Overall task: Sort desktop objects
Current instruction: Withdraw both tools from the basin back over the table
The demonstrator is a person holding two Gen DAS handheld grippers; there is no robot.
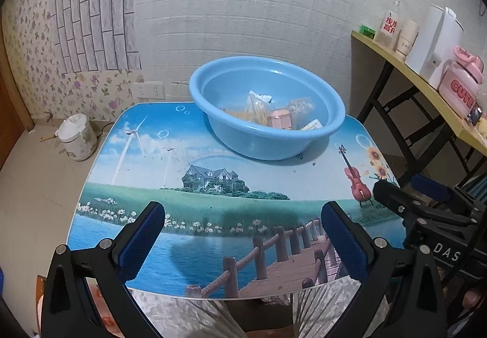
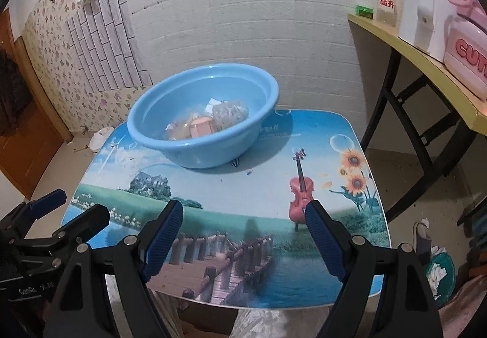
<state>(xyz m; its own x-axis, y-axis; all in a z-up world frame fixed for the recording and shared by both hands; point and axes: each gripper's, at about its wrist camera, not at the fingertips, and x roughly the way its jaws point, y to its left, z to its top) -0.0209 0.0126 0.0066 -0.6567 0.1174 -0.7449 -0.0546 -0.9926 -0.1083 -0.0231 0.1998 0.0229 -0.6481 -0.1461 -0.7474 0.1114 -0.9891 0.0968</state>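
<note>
A light blue plastic basin (image 1: 237,88) (image 2: 258,88) stands at the far side of a small picture-printed table (image 1: 213,185) (image 2: 243,185). Inside it lie several small items: clear bags of yellowish contents (image 1: 258,112) (image 2: 229,112), a pink box (image 1: 281,120) (image 2: 201,128) and a white card. My left gripper (image 1: 243,216) hovers open over the table's near edge, nothing between its blue pads. My right gripper (image 2: 245,213) is likewise open and empty above the near edge. Each gripper shows in the other's view, at the right edge (image 1: 426,201) and the left edge (image 2: 51,216).
A yellow side table (image 1: 426,85) (image 2: 426,58) at the right carries a bottle, cups, a white appliance and a pink jug (image 1: 462,79). A white pot (image 1: 77,137) stands on the floor at the left. A person's patterned trouser legs (image 1: 197,316) show below the table edge.
</note>
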